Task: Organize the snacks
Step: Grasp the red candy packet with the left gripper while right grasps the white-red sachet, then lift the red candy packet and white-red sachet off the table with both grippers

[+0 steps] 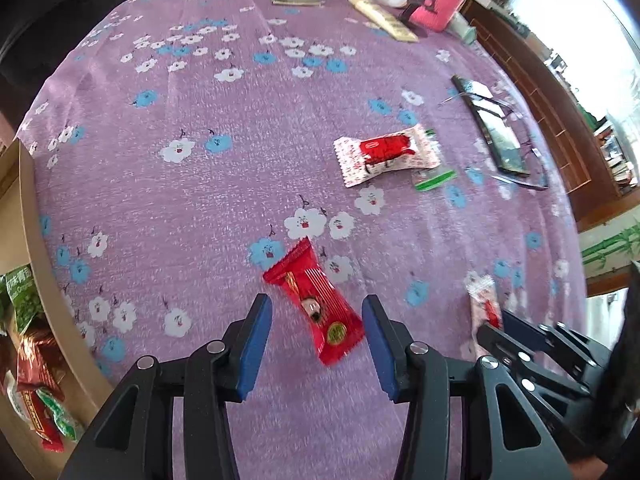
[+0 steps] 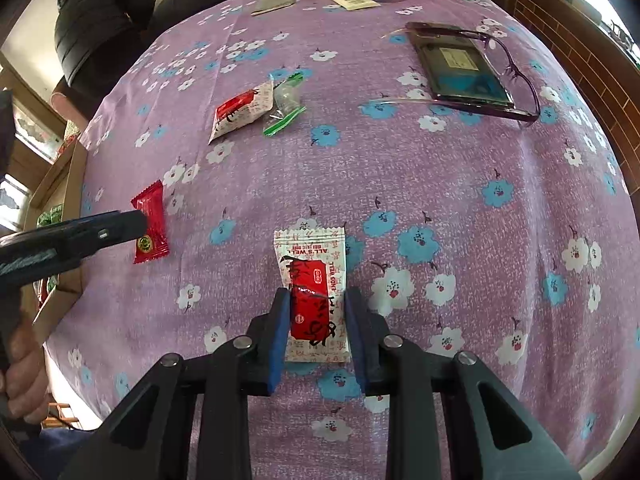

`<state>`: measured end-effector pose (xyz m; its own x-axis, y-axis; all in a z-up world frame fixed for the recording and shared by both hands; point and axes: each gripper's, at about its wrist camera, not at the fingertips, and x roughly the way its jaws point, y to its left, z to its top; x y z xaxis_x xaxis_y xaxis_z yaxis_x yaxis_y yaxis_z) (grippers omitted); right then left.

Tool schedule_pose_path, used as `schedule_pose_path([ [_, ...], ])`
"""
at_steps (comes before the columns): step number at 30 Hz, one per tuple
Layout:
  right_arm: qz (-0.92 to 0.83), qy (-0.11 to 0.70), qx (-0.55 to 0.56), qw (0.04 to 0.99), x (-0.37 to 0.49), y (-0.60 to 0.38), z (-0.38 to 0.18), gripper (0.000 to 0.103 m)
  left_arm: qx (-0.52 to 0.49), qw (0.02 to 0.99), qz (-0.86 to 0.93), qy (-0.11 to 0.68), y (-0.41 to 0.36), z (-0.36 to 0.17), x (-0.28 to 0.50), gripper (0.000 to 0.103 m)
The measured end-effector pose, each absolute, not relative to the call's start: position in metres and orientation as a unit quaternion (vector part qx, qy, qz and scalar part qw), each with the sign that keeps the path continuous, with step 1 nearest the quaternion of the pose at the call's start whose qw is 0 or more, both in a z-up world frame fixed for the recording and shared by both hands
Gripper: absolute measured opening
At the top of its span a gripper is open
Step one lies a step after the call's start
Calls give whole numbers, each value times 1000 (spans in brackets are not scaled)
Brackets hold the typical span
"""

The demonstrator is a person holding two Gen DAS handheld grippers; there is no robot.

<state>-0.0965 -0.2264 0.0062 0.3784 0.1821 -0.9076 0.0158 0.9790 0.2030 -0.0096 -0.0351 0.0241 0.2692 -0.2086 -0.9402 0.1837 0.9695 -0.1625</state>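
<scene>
Right gripper [image 2: 318,320] clamped on white-and-red snack packet [image 2: 314,280], left gripper [image 1: 318,344] spread wide, red snack packet [image 1: 316,304] lying loose between its fingers

Tablecloth [image 1: 200,200]: purple/mauve, speckled white, printed w/ white and sky-blue flowers, small red centres, dark stems. Snack packets: one all red [image 1: 316,304] w/ fine stripes and a green-gold round seal; two white w/ red block and red-black lettering, one out on the cloth [image 1: 386,154], one [image 2: 314,296] between blue pads [image 2: 280,332] on the black right gripper [image 2: 316,336]; small clear bag [image 2: 286,104] w/ green strips. Also pink cover on a container [image 1: 438,4], purple-framed glasses [image 2: 508,76], tan cardboard box [image 1: 44,280] w/ green and red packs inside.
</scene>
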Motion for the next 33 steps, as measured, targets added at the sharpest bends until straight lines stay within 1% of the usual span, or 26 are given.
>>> schedule_pose_path([
  [1,52,555,90,825,-96,-227,6,26,-5,795,-121,594,-37,21,-8,41],
  [3,55,555,89,825,-96,-227,6,26,-6,792,-123,598,-37,16,-5,29],
  [6,57,555,87,825,-95,-227,6,26,12,801,-120,587,-37,15,-6,22],
  [10,56,554,87,826,-95,-227,6,26,27,811,-127,570,-33,15,-15,21],
  [15,55,553,84,827,-93,-226,6,26,69,824,-131,547,-38,13,-27,21],
  [33,50,553,58,829,-92,-219,5,27,78,834,-129,530,-41,11,-31,23],
])
